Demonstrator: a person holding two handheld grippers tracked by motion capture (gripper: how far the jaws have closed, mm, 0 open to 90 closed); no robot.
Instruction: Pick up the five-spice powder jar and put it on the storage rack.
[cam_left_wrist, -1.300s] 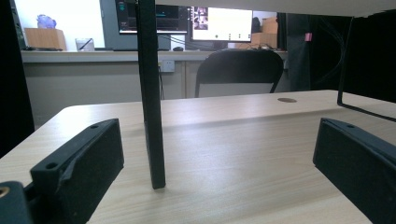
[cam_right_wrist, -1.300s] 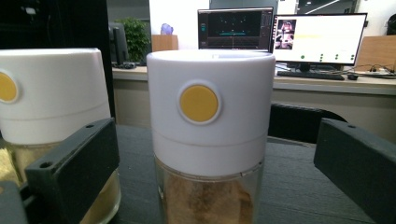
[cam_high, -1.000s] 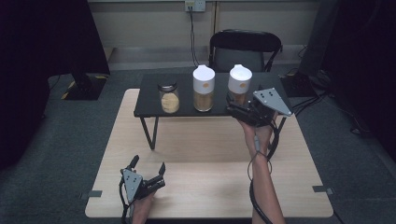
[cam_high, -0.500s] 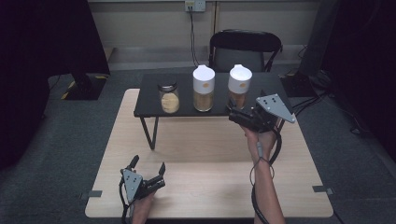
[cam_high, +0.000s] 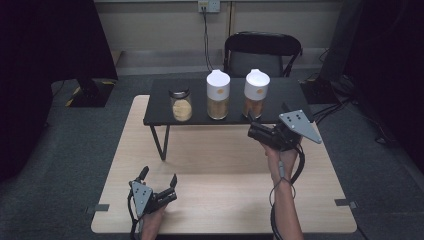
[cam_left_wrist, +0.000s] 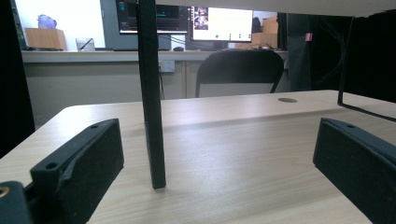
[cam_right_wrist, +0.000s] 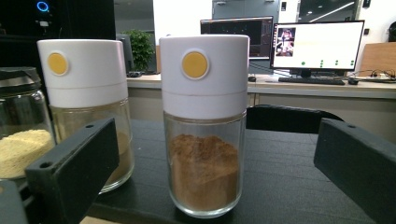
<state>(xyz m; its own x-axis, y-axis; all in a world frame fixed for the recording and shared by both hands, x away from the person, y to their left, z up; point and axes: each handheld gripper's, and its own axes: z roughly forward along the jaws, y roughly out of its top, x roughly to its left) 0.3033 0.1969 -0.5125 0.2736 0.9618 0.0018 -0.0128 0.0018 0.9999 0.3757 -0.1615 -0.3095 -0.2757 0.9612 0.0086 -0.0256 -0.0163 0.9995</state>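
I have pulled my right gripper (cam_high: 251, 124) back toward frame centre, jaws wide before the brown-powder shaker jar (cam_right_wrist: 204, 126); left gripper (cam_high: 159, 178) rests wide open lower left

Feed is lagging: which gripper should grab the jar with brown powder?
Right. The right gripper is open at the shelf, jaws lined up either side of the brown jar. The left gripper rests low on the table, far from it.

Right gripper (cam_high: 251, 123) now slightly lower and farther from brown-powder jar (cam_high: 256, 93) than before, jaws open toward it.
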